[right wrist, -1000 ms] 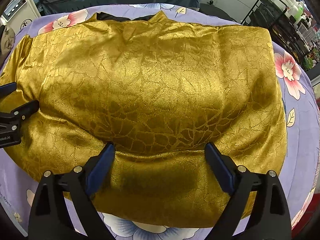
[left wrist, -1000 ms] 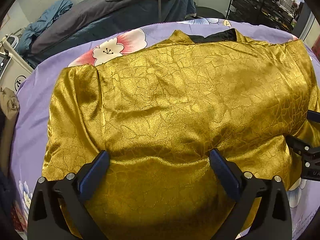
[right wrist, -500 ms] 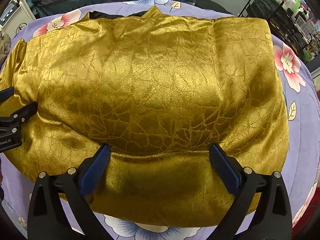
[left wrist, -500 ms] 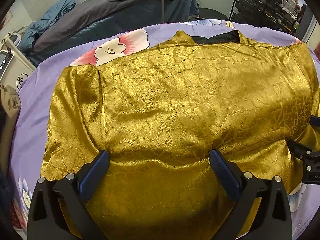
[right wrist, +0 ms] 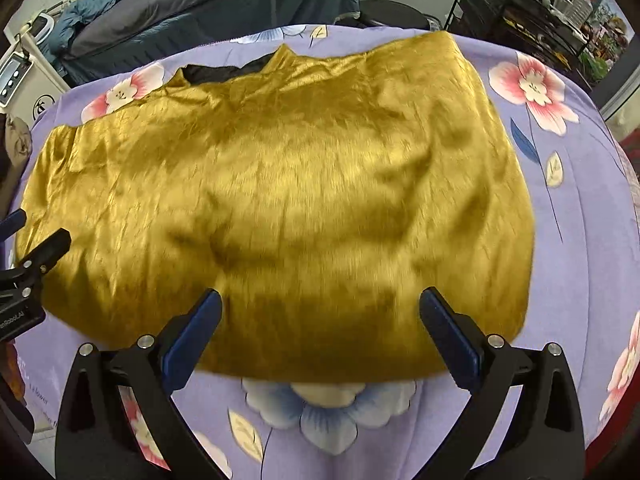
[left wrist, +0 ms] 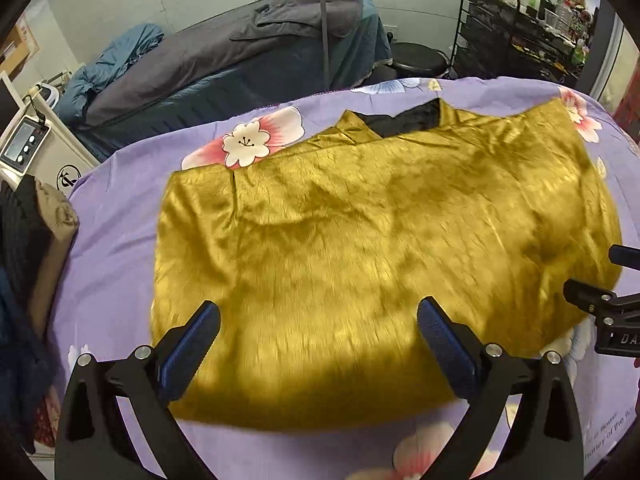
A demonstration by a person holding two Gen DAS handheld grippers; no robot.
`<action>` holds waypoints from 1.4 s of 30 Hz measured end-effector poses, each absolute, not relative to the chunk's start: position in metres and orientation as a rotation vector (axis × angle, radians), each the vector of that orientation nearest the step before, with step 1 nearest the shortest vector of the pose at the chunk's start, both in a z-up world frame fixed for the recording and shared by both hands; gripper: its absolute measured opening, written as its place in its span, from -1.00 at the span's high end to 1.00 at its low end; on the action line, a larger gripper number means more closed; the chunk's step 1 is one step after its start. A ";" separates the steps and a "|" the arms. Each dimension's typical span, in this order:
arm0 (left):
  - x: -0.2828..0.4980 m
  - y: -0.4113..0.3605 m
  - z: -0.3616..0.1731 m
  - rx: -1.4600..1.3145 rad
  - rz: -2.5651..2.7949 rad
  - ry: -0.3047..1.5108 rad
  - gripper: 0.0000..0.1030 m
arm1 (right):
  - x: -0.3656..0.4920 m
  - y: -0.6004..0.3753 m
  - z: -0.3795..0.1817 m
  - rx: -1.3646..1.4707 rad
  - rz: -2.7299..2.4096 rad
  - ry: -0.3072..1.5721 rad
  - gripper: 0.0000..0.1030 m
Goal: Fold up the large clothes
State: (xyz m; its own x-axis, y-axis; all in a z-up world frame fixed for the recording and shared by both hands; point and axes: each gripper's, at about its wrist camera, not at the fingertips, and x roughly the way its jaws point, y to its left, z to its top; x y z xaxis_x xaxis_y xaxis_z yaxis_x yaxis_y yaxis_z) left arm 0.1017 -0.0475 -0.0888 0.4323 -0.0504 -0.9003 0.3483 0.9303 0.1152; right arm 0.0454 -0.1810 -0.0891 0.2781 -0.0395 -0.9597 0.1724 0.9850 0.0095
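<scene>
The gold garment (left wrist: pixel 380 248) is laid flat on the purple floral sheet (left wrist: pixel 120 216), its black-lined collar (left wrist: pixel 404 122) at the far edge. The left gripper (left wrist: pixel 318 322) is held above the near hem with fingers spread wide, nothing clamped. The right gripper (right wrist: pixel 320 312) is likewise spread wide and empty. Fabric detail is blurred, so contact with the cloth appears unlikely.
</scene>
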 end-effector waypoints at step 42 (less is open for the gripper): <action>-0.013 -0.031 -0.019 0.230 -0.208 1.170 -0.88 | -0.068 -0.148 0.010 0.080 -0.125 1.179 -0.89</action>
State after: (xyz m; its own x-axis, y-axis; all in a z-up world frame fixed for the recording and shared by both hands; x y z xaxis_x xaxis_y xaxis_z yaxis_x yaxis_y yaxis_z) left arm -0.0127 -0.0313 -0.0186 0.3762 -0.0424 -0.9256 0.2797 0.9575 0.0698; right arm -0.0682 -0.1481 0.0099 0.3762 -0.0557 -0.9249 0.1395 0.9902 -0.0029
